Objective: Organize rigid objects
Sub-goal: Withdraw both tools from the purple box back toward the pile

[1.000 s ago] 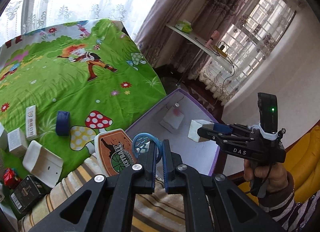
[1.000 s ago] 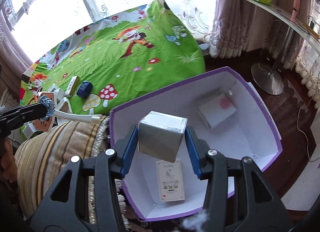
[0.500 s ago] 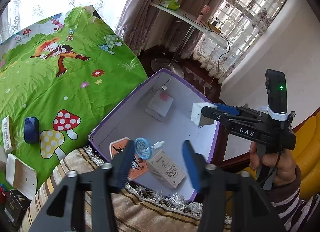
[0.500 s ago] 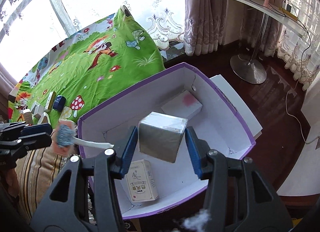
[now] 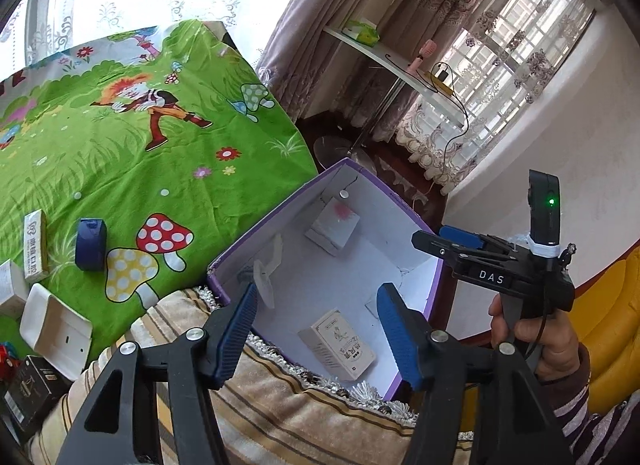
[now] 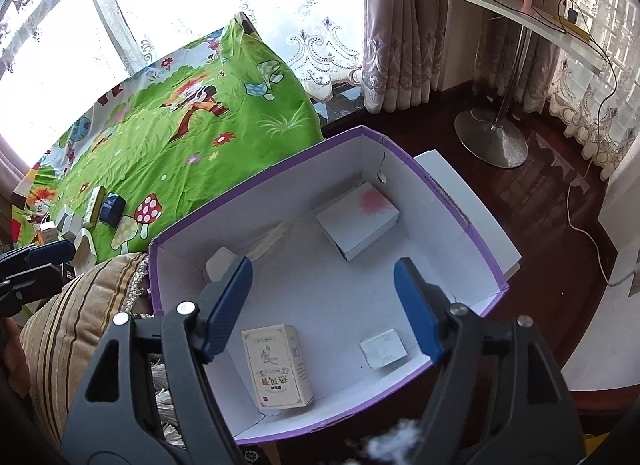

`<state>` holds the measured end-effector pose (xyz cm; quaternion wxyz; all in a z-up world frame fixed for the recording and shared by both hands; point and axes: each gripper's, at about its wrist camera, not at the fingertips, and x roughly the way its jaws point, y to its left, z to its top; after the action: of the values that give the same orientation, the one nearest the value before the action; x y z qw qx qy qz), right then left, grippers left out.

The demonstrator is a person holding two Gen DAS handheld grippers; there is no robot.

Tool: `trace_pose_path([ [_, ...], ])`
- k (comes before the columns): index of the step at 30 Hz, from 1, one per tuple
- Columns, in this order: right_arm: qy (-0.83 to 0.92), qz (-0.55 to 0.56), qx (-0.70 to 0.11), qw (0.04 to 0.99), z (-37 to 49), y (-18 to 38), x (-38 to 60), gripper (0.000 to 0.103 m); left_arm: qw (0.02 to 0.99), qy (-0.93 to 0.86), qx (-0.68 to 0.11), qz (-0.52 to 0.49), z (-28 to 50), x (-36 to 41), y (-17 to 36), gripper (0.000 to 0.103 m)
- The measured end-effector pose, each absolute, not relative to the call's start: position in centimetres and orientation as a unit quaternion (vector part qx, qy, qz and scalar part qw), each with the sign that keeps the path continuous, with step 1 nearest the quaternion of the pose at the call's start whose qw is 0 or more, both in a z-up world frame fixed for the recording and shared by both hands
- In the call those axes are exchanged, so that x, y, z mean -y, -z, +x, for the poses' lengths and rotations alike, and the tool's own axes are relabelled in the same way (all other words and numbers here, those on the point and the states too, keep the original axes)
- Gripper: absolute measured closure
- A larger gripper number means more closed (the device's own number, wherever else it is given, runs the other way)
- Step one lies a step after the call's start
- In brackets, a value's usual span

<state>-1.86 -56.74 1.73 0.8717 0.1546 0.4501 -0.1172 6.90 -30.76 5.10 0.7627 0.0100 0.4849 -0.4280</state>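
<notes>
I see both grippers, left gripper point(image 5: 316, 329) and right gripper point(image 6: 324, 309), fingers wide, empty, over the purple box point(image 6: 440, 201).

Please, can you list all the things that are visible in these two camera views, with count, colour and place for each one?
storage box: 1, purple outside, white inside, beside the blanket
pink-marked carton: 1, white, far end of the box
printed carton: 1, cream, near end of the box
small cube box: 1, white, near right corner of the box
toy hoop set: 1, blurred, looks white, at the box's left wall
blue box: 1, on the green blanket
cartoon blanket: 1, green, left of the box
open white case: 1, blanket's near edge
striped cushion: 1, tan, below the box
left gripper: 1, black with blue pads, open
right gripper: 1, same colours, open
</notes>
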Motion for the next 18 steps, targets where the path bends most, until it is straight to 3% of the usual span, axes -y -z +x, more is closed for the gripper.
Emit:
trace_pose_path([
  [18,0.023,0.099,-0.446,0.889,1.4,-4.1,48.4,0.019,0.815,0.344,-0.463,-0.061,7.2,19.5,-5.5,0.040],
])
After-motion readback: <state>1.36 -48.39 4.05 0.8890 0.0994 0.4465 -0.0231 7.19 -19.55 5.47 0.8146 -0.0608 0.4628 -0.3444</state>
